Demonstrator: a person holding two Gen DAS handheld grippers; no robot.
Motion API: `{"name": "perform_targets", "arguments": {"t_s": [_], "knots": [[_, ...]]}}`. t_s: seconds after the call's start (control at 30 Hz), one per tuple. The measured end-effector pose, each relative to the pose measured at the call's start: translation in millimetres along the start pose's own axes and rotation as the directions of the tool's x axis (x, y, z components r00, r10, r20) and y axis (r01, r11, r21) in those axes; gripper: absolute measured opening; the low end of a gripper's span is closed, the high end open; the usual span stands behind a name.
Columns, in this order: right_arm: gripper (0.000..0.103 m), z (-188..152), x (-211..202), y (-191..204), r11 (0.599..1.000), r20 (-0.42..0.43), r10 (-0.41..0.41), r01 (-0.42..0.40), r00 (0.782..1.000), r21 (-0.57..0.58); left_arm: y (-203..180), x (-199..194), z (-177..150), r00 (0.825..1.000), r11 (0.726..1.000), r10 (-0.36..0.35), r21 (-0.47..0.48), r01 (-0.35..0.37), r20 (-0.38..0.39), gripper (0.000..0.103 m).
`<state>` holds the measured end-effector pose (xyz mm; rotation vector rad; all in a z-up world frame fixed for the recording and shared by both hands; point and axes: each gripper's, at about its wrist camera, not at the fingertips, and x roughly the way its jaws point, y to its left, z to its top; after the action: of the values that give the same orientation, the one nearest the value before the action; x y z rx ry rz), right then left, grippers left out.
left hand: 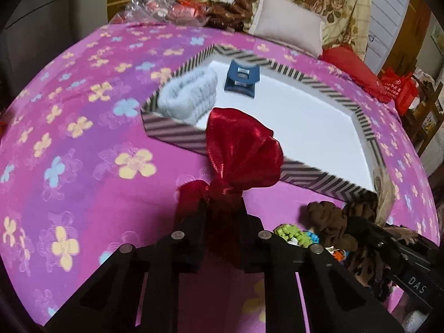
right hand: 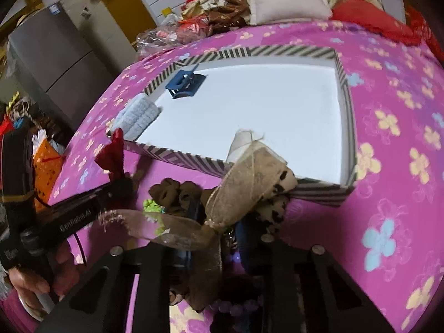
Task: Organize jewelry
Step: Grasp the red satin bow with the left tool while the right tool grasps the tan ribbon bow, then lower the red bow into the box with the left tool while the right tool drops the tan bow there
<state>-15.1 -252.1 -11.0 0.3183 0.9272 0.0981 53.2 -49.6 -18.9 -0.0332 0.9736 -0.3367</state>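
Note:
A shallow striped box [left hand: 177, 136] with a white floor lies on the pink flowered bed; it also shows in the right wrist view [right hand: 319, 191]. Inside are a blue hair claw [left hand: 241, 79] [right hand: 184, 83] and a pale blue fuzzy headband [left hand: 191, 97] [right hand: 137, 118]. My left gripper [left hand: 220, 211] is shut on a red satin bow [left hand: 241, 155], held above the box's near wall. My right gripper [right hand: 222, 227] is shut on a beige leopard-print bow [right hand: 249, 183] at the box's near edge.
A pile of hair accessories lies in front of the box: a brown scrunchie [left hand: 330, 222] [right hand: 174, 194], green and blue pieces [left hand: 291, 234], purple beads [right hand: 238, 305]. Pillows [left hand: 288, 25] and bedding crowd the far side. A grey cabinet [right hand: 63, 63] stands left.

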Motion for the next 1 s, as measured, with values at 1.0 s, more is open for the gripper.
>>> {"name": "perform_targets", "arguments": {"t_s": [1.0], "knots": [[0.022,167.4,47.1,16.5,0.981,0.027,-0.110,0.112,0.994,-0.156,-23.5,36.3,82.9,0.999,1.000,0.003,0.003,-0.003,-0.035,0.026]]}}
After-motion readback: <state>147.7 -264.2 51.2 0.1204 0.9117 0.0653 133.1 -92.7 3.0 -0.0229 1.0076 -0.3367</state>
